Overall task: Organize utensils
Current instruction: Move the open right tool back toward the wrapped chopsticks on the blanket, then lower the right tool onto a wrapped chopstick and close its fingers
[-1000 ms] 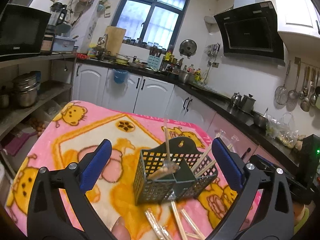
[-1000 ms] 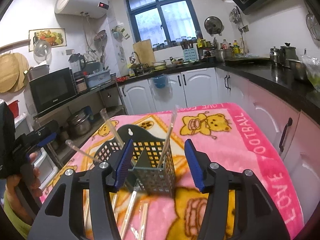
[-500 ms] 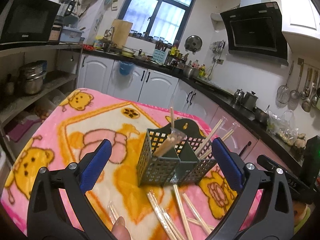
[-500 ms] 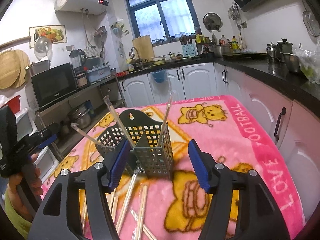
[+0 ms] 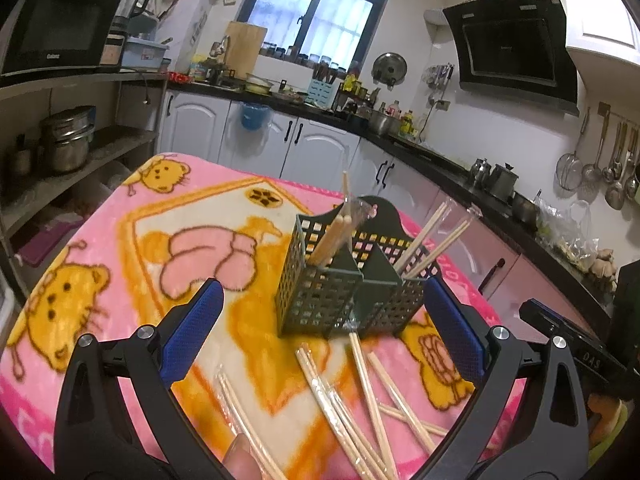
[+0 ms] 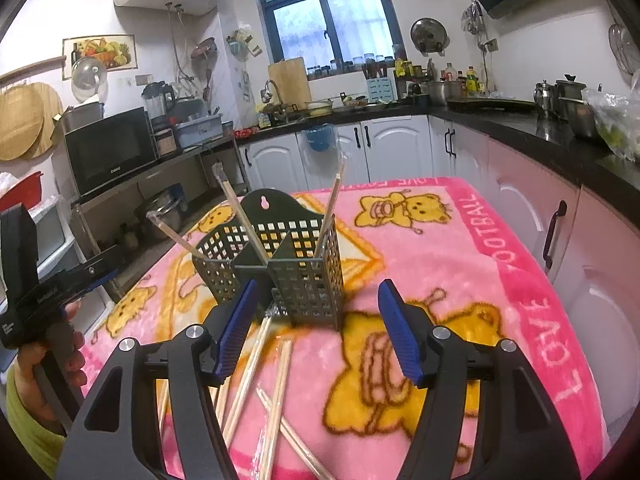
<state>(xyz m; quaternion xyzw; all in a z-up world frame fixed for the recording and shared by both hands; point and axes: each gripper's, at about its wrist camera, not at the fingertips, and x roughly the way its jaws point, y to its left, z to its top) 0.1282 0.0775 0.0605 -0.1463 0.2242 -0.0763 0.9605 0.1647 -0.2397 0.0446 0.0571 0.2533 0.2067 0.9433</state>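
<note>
Basket [image 5: 352, 280] nearer on blanket [image 5: 120, 248] (kitchen)

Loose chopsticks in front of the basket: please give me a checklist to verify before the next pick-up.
1. Left claw open and empty: ok.
2. Right claw open and empty, having just widened: ok.
3. Basket upright on blanket: ok.
4. Loose chopsticks in reach before basket: ok.
5. Chopsticks lie separately: not ok, several cross.
6. Free room in basket compartments: cannot tell.

Green caddy [image 5: 348, 296] holds chopsticks [image 5: 430, 242] (more lie loose [image 5: 364, 396]).
</note>
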